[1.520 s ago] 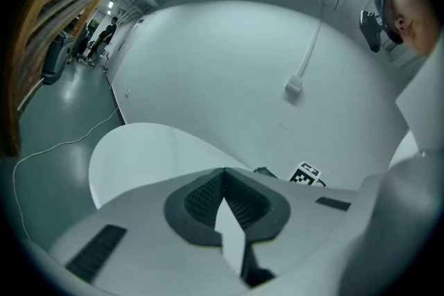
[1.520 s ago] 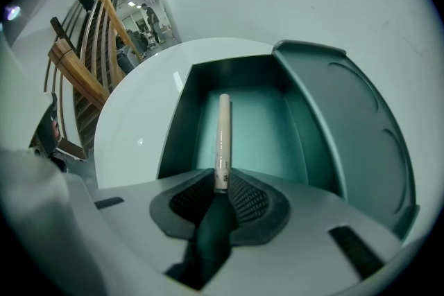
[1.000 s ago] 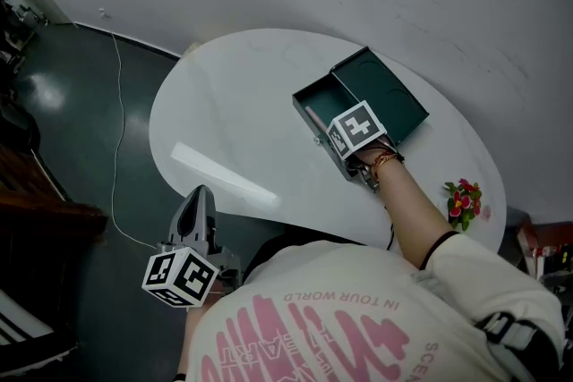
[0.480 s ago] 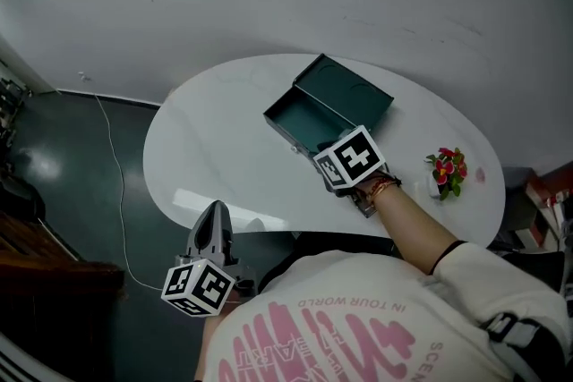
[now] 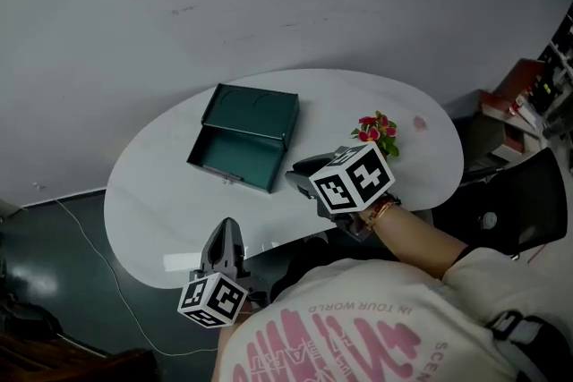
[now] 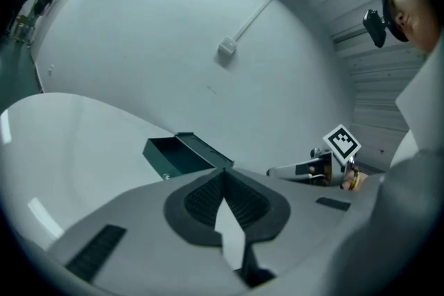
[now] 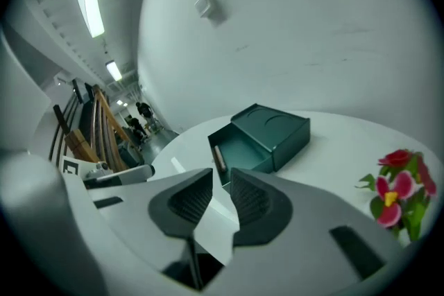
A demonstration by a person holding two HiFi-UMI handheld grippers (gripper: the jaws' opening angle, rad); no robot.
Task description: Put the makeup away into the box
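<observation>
A dark green box (image 5: 242, 139) stands open on the white surface (image 5: 157, 201), in its left half. Its lid (image 5: 252, 110) is thrown back toward the far edge, and the shallow tray (image 5: 237, 155) faces the near edge, with a small latch (image 5: 228, 181) on its front wall. Inside the tray a slim, pale makeup stick (image 7: 218, 157) lies along one side wall, seen only in the right gripper view.

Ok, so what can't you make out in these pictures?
- Slim item in the box: right gripper view, too small to identify.
- Box floor: left gripper view, hidden by its front wall.
- Pink spot on the table: head view, too small to tell what it is.
</observation>
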